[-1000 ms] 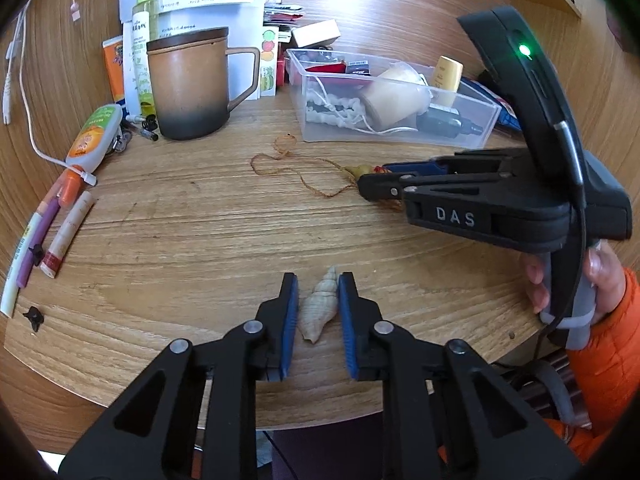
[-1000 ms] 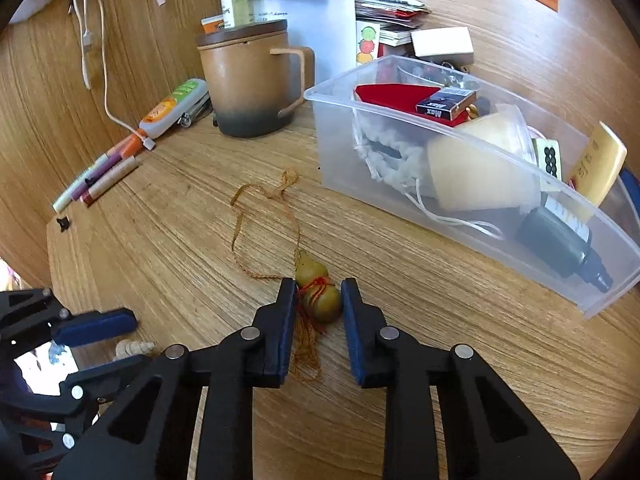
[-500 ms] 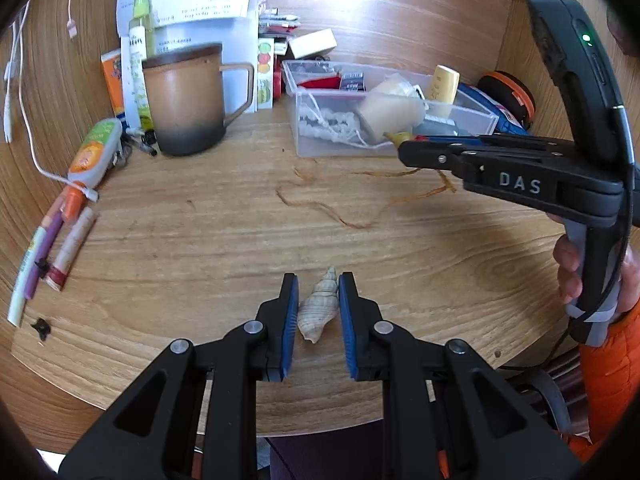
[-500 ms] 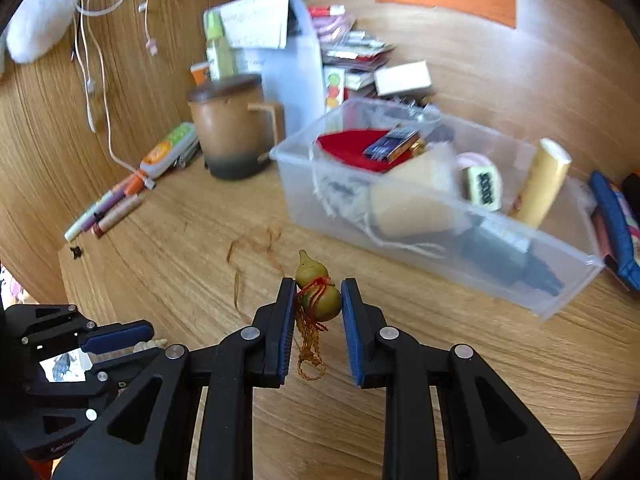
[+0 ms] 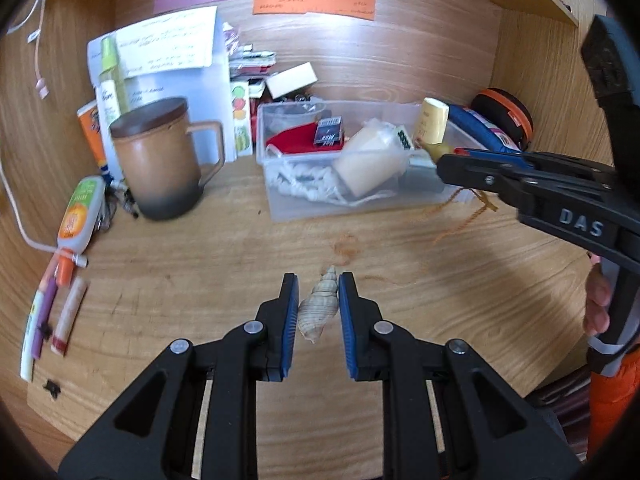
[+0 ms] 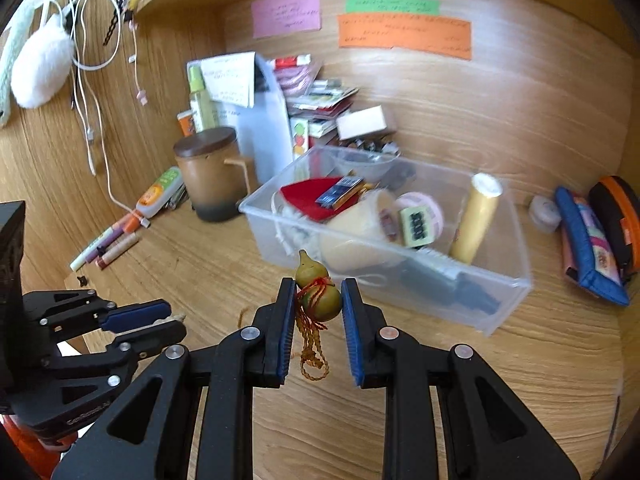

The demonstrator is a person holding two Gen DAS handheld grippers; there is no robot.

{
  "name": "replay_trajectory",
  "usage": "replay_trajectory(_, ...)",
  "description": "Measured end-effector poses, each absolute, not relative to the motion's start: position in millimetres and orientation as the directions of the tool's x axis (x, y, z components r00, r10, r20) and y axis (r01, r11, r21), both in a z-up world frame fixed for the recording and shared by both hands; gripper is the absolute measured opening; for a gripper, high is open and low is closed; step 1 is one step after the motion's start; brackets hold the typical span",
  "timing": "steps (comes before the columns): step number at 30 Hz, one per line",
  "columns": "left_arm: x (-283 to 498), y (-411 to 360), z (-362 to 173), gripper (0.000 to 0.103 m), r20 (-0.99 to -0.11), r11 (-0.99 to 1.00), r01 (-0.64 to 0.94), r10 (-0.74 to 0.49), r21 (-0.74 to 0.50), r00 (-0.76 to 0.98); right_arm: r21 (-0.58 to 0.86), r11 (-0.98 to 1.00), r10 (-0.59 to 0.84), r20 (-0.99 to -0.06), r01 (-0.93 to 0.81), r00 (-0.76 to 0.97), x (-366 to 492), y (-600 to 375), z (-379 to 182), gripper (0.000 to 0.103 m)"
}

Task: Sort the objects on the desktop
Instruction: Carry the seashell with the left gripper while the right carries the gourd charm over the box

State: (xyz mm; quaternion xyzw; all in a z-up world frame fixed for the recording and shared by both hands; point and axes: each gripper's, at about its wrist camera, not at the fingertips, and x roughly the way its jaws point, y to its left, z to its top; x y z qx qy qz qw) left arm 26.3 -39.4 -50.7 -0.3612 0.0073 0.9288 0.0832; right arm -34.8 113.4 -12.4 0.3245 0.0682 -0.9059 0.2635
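Note:
My left gripper (image 5: 318, 300) is shut on a pale spiral seashell (image 5: 316, 308), held above the wooden desk (image 5: 200, 280). My right gripper (image 6: 319, 300) is shut on a small olive gourd charm (image 6: 318, 294) with a red tie and an orange-brown cord (image 6: 310, 344) hanging below it. In the left wrist view the right gripper (image 5: 444, 156) holds the gourd (image 5: 434, 148) beside the right end of the clear plastic bin (image 5: 360, 200), its cord (image 5: 460, 216) trailing down. The bin (image 6: 500, 292) holds several small items.
A brown lidded mug (image 5: 160, 160) stands left of the bin. Pens and a glue tube (image 5: 76, 216) lie at the left edge. Papers and boxes (image 5: 180, 64) stack at the back. A blue pouch (image 6: 588, 248) and an orange-black case (image 6: 616, 216) lie right of the bin.
The right gripper has lifted the gourd off the desk and carried it up and right toward the bin's right end, cord trailing. The left gripper has risen with the shell.

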Motion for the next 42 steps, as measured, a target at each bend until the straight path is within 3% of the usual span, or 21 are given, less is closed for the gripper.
replay_trajectory(18,-20,-24,8,0.019,-0.587,-0.98,-0.196,0.175,-0.028,-0.791,-0.005,-0.889,-0.386,-0.53,0.458,-0.755,-42,153,39,0.021)
replay_trajectory(29,-56,-29,19,0.019,-0.579,-0.981,-0.19,0.18,-0.044,-0.795,-0.038,-0.894,-0.376,-0.481,0.447,-0.792,-64,149,70,0.021)
replay_trajectory(42,-104,-39,3,0.019,-0.617,-0.979,-0.187,0.197,-0.082,-0.762,-0.036,-0.896,-0.355,-0.542,0.444,-0.762,-117,136,50,0.021)
